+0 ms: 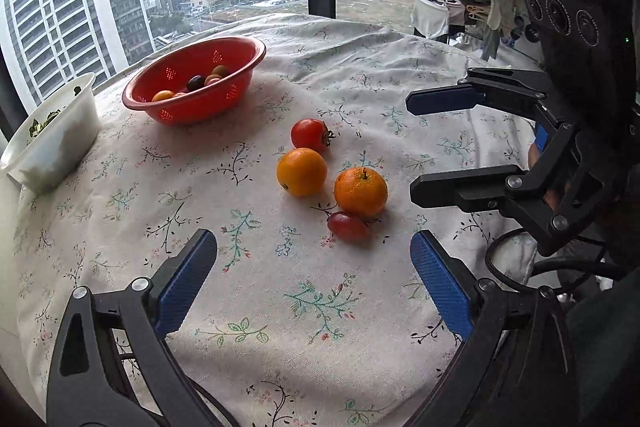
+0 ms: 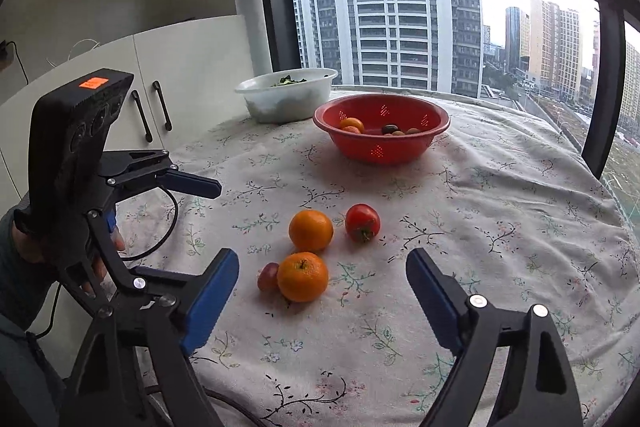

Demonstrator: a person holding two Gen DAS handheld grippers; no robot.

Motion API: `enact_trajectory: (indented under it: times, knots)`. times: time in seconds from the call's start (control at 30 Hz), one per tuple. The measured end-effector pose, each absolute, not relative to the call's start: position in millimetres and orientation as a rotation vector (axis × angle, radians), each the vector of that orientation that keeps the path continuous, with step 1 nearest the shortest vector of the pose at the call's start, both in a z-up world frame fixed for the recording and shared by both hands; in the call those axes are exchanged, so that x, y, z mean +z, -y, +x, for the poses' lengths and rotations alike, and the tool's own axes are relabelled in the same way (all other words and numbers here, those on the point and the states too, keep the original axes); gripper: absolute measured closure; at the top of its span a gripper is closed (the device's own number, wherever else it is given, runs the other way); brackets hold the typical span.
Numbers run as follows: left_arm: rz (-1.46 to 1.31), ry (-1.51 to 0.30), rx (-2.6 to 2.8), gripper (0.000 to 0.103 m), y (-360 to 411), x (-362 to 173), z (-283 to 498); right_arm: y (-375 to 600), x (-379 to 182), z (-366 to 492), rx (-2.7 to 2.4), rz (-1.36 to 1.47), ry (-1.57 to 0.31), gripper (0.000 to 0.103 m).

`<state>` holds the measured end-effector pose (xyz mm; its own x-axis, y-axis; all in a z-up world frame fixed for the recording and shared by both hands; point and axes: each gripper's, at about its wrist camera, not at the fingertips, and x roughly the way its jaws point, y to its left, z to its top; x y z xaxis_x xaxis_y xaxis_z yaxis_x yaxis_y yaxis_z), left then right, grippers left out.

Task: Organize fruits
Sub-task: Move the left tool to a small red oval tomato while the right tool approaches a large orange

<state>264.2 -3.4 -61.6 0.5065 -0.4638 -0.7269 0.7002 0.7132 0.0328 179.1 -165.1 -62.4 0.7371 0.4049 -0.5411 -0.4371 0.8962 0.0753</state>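
Partly, the stemmed orange (image 2: 302,277) hides the grape (image 2: 268,276).

A: Room near the fruit cluster?

B: Tight. Tomato (image 1: 311,134), two oranges (image 1: 301,171) (image 1: 361,191) and grape (image 1: 347,226) sit close; grape touches the nearer orange. Bare cloth (image 1: 280,307) btwn left gripper (image 1: 314,259) and cluster, both grippers spread wide.

A: Right side?

B: Right gripper (image 1: 410,147) just beside the stemmed orange, blocks that flank.

A: Toward the colander?

B: Open cloth up to red colander (image 1: 192,83). White bowl (image 1: 56,143) just beside it, at table edge.
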Motion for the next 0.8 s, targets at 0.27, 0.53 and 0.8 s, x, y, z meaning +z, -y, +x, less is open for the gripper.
enact_trajectory:
  times: [0.27, 0.53, 0.8]
  knots:
    - [0.344, -0.793, -0.726, 0.004, -5.3, -69.3, 265.5, 153.8, -78.5, 199.0, 0.497, -0.093, -0.675, 0.037]
    - [0.340, -0.796, -0.742, 0.004, -4.3, -69.0, 275.8, 147.2, -89.3, 209.6, 0.570, -0.184, -0.756, 0.038]
    - [0.343, -0.808, -0.754, 0.004, -3.0, -70.2, 281.5, 145.2, -94.5, 225.4, 0.632, -0.229, -0.809, 0.045]
